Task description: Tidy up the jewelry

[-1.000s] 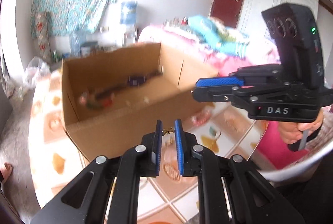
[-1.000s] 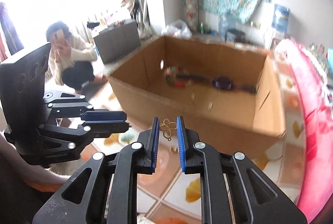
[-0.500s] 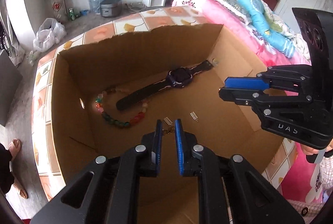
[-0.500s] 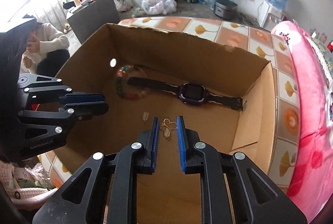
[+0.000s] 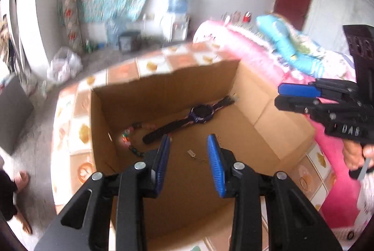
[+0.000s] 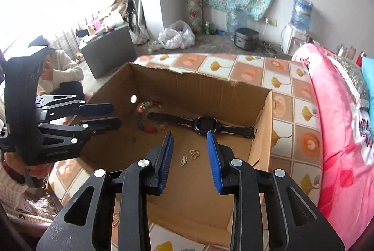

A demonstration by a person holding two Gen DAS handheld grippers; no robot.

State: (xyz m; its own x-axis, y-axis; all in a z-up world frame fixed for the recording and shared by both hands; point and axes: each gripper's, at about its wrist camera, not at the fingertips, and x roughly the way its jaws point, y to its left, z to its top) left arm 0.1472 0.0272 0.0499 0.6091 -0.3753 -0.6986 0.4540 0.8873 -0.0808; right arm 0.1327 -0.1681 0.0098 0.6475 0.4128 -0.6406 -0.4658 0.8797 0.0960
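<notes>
From above, the open-topped brown cardboard box (image 6: 224, 97) lets me straight in; its four upright walls bar any sideways approach. On its floor, the dark purple-faced wristwatch (image 6: 205, 123) stretches across the far part, with the multicoloured bead bracelet (image 6: 149, 120) at its end toward the left wall. Nearer me lie a small gold butterfly-shaped charm (image 6: 195, 154) and a tiny silver bar piece (image 6: 184, 160), just beside each other. Bare cardboard remains along the near wall.

one watch (image 6: 205, 124), one bracelet (image 6: 149, 128), two earrings (image 6: 195, 154)
</notes>
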